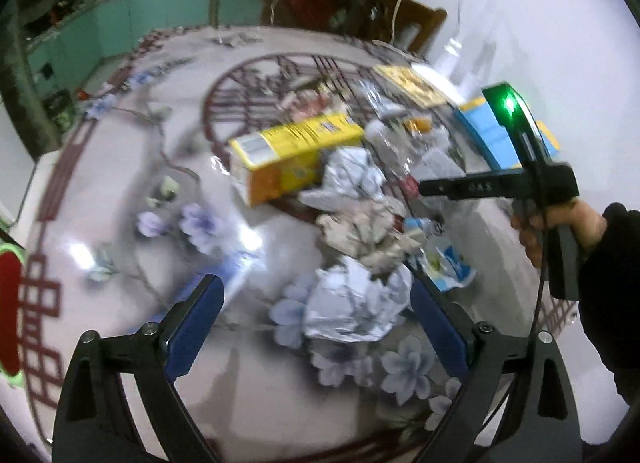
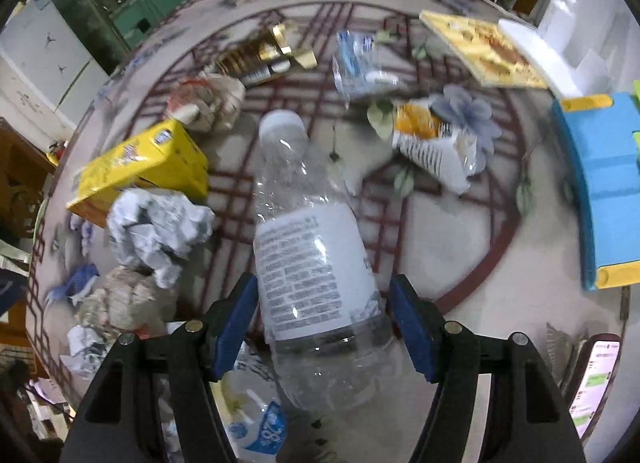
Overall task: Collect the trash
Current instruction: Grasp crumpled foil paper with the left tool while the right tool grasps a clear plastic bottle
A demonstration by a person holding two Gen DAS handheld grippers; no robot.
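Right hand-held gripper (image 2: 322, 325) pads flank clear bottle (image 2: 316, 259), cap pointing away.

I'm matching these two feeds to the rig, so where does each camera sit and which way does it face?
Left wrist: on the left gripper, facing over the table at a paper ball; its blue fingers and the right hand show.
Right wrist: on the right gripper, facing along a held bottle; its fingers show.
Shared: yellow box, table.

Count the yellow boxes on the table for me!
1. The yellow box lies on its side left of the plastic bottle, by a crumpled paper ball. Others may be hidden.
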